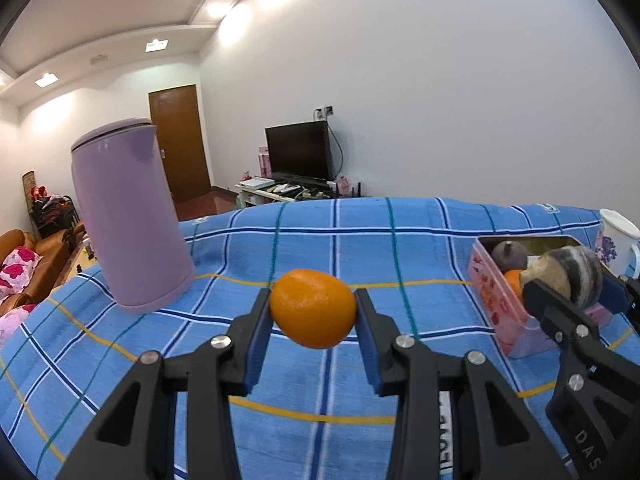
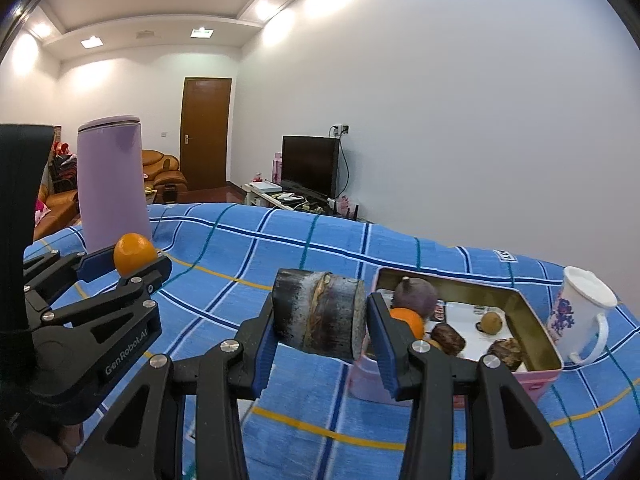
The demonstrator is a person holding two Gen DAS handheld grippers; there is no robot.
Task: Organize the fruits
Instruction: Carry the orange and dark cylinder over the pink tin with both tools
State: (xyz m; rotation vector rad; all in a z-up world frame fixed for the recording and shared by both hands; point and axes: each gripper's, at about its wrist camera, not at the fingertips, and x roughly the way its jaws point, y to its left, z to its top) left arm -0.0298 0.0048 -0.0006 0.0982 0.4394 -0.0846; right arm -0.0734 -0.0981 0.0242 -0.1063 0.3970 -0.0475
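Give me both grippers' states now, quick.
Left gripper: shut on round orange citrus fruit.
Right gripper: shut on dark striped chunky fruit.

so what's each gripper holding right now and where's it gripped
The left gripper pinches the orange across its sides. The right gripper clamps the dark striped fruit by its two opposite sides.

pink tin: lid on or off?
Off. The pink tin is open-topped, with fruit visible inside in the right wrist view. No lid in view.
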